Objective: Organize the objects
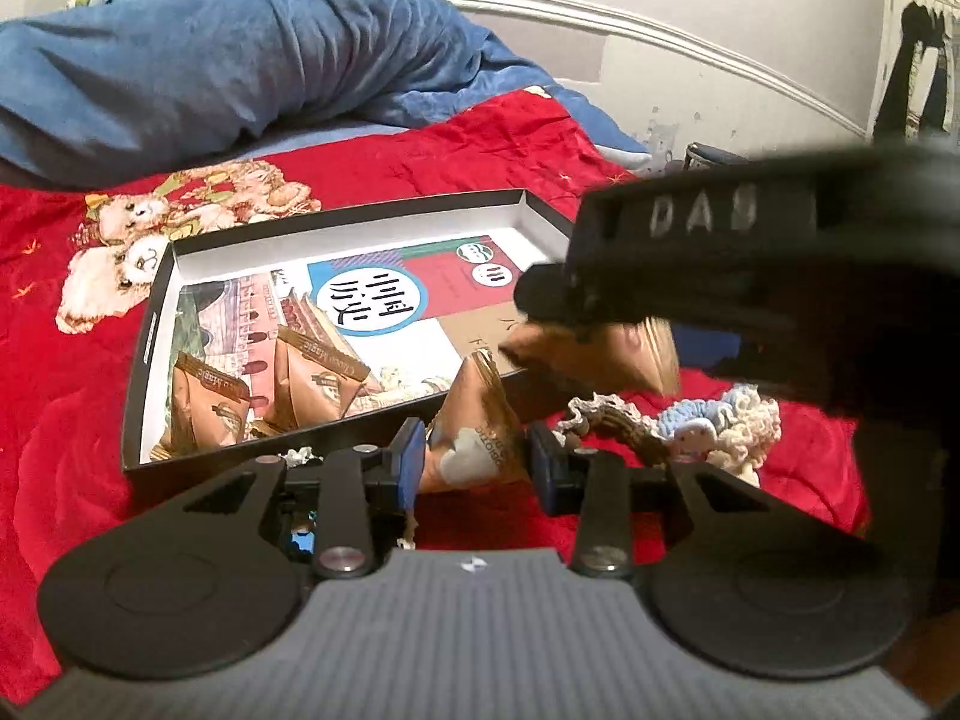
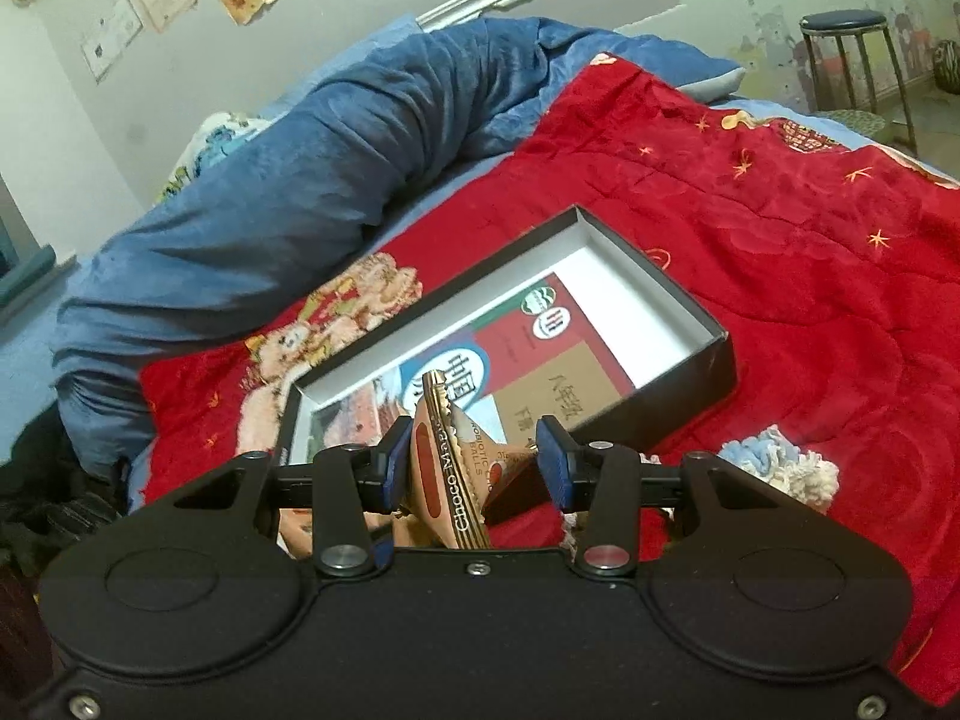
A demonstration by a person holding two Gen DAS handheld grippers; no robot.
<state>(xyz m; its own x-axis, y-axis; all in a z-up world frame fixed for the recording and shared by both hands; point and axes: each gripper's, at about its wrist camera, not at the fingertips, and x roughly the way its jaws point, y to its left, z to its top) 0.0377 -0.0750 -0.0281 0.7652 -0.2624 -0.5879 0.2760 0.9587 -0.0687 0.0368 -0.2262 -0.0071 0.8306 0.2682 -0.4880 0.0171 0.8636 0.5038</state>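
Box: black shallow box [image 1: 157, 324] with white inner walls, lying open on the red blanket [image 1: 72, 420] of the bed.
Box contents: a printed booklet [image 1: 372, 306] flat on the bottom; two brown snack packets [image 1: 210, 402] standing in the near-left corner, on top of the booklet.
Booklet writing: Chinese characters in a white circle, upside down from the left wrist view; further handwriting on a tan panel, too small to read.
Left claw: left claw [image 1: 474, 456] grasping a brown packet [image 1: 474, 420] between its blue pads, just outside the box's near wall.
Right claw: right claw [image 2: 474, 462] clenched on another packet [image 2: 447, 468], held over the box's near end; in the left view this packet is blurred.
Packet label: "Choco Magic" along the sealed edge; "BALLS" partly legible beneath.
Right tool marking: "DAS" on its black body.
Beside box: crocheted yarn pieces [image 1: 714, 420], blue, cream and brown, on the blanket to the right.
Background: rumpled blue quilt [image 1: 228, 66]; stool [image 2: 852, 54] by the wall.
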